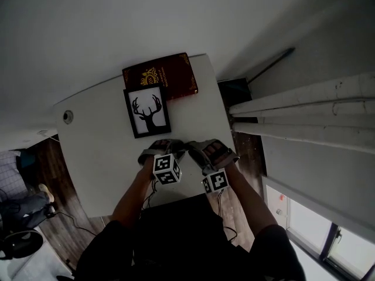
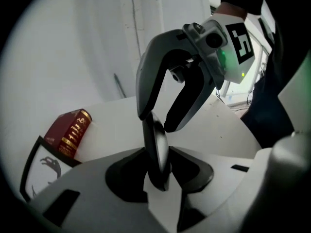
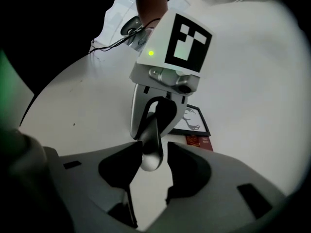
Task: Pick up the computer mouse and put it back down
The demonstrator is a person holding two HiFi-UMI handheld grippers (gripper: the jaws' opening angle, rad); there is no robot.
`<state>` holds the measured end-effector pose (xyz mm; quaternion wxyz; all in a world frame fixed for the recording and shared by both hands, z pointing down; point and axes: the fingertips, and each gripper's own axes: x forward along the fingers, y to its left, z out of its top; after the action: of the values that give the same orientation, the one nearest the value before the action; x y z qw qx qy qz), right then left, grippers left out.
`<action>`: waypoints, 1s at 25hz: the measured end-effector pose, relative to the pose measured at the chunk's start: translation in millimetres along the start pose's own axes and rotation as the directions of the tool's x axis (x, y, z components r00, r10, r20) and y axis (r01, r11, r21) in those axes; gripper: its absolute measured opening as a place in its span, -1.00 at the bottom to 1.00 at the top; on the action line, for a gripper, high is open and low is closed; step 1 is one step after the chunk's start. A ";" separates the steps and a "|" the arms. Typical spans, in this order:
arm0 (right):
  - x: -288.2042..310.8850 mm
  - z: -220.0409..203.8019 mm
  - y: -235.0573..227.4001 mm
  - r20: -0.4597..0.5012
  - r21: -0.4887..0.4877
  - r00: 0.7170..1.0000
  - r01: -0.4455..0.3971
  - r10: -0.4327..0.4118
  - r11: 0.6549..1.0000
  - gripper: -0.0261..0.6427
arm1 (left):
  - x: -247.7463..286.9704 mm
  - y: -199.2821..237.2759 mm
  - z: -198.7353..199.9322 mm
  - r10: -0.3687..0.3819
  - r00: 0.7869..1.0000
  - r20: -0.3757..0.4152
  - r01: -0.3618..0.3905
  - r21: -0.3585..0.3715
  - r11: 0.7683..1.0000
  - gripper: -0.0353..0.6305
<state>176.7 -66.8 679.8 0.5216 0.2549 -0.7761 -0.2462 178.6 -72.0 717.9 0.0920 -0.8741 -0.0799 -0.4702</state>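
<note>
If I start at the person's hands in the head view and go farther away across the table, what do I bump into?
Left gripper and right gripper, both pinching the mouse → deer picture → red book.

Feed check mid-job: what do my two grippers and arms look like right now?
The left gripper and right gripper both have pale grey bodies, curved grey jaws and dark pads. Each carries a white cube with black square markers and a green light. Thin dark cables trail from them. The person's dark sleeves leave the forearms bare.
</note>
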 end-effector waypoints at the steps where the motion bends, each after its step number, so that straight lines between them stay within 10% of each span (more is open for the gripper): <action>1: -2.5 -0.3 -4.2 -0.001 0.009 1.000 0.018 -0.018 1.000 -0.40 | -2.1 -0.6 -0.3 0.000 1.000 0.014 0.001 -0.046 0.999 -0.50; 7: -21.4 6.0 -41.2 -0.005 0.154 0.986 0.165 -0.167 0.974 -0.47 | -24.6 0.1 -13.0 0.079 0.994 0.079 -0.057 -0.255 0.965 -0.51; 13: -35.2 -2.3 -84.9 -0.120 0.430 0.947 0.321 -0.299 0.844 -0.75 | -74.4 14.6 -18.4 0.277 0.949 0.149 -0.184 -0.454 0.872 -0.51; 16: -45.7 2.0 -106.0 -0.157 0.610 0.930 0.356 -0.332 0.708 -0.83 | -109.1 20.9 -19.4 0.393 0.903 0.172 -0.239 -0.560 0.793 -0.51; 21: -57.8 8.5 -122.4 -0.189 0.881 0.898 0.334 -0.397 0.336 -0.86 | -162.9 27.0 -18.1 0.551 0.810 0.204 -0.284 -0.686 0.670 -0.51; 25: -69.4 39.6 -125.5 -0.173 0.907 0.878 0.318 -0.445 0.275 -0.86 | -195.8 24.6 -17.0 0.636 0.741 0.213 -0.309 -0.733 0.606 -0.51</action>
<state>179.7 -110.9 537.7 0.1711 0.6629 -0.7230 0.0928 63.7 -110.4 561.2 -0.1166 -0.9201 0.3128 -0.2051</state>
